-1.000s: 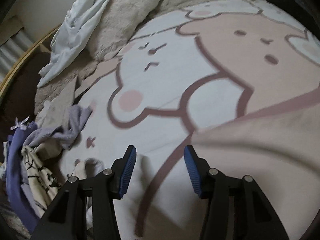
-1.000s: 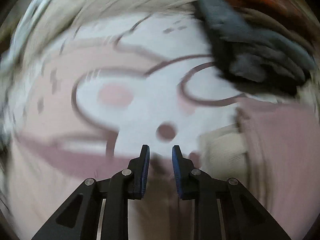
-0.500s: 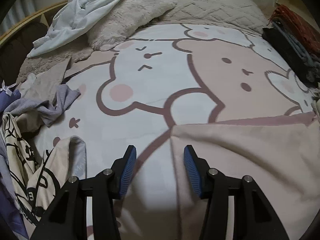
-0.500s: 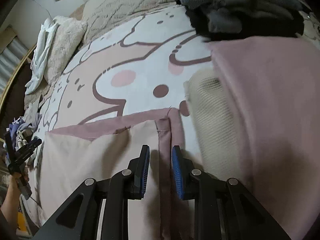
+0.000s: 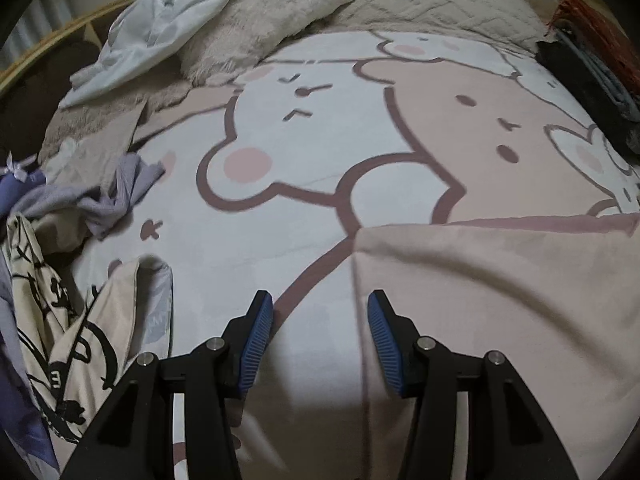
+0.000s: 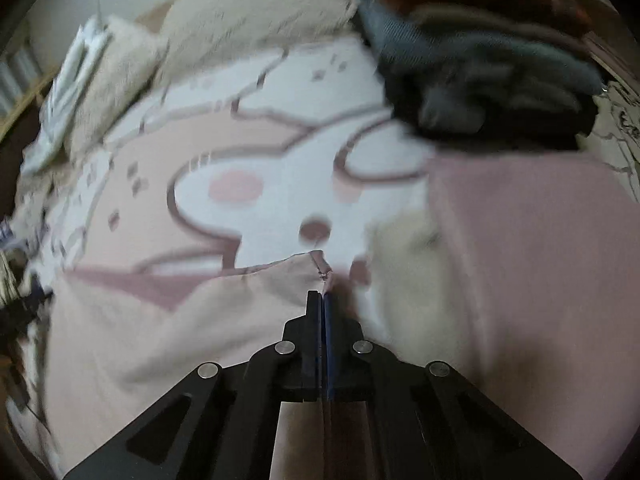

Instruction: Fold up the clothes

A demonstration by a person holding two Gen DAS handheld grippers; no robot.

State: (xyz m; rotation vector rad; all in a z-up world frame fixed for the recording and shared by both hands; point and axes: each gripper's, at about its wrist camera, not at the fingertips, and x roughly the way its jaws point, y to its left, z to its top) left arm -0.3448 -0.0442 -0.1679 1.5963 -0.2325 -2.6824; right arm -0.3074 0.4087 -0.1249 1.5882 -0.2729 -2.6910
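Note:
A pale pink garment [image 5: 500,300] lies spread flat on the cartoon bedspread [image 5: 300,152]. My left gripper [image 5: 320,320] hangs open just above the garment's left edge. That edge runs between the two blue pads, and neither pad presses on it. In the right wrist view my right gripper [image 6: 322,300] is shut on the far right corner of the same garment [image 6: 180,340]. The corner hem rises in a small peak just ahead of the closed jaws. This view is blurred.
Unfolded clothes [image 5: 60,280] and a lilac ribbed top [image 5: 120,192] are heaped at the left. At the head of the bed are a fluffy pillow [image 5: 272,12] and a pale blue cloth [image 5: 168,24]. Folded dark clothes [image 6: 500,80], a pink folded piece [image 6: 540,260] and a cream knit [image 6: 412,280] sit at the right.
My right gripper's jaws, slightly apart over the corner hem half a second ago, have closed on it and the corner is lifted a little. The left gripper stays open, its view tilted slightly.

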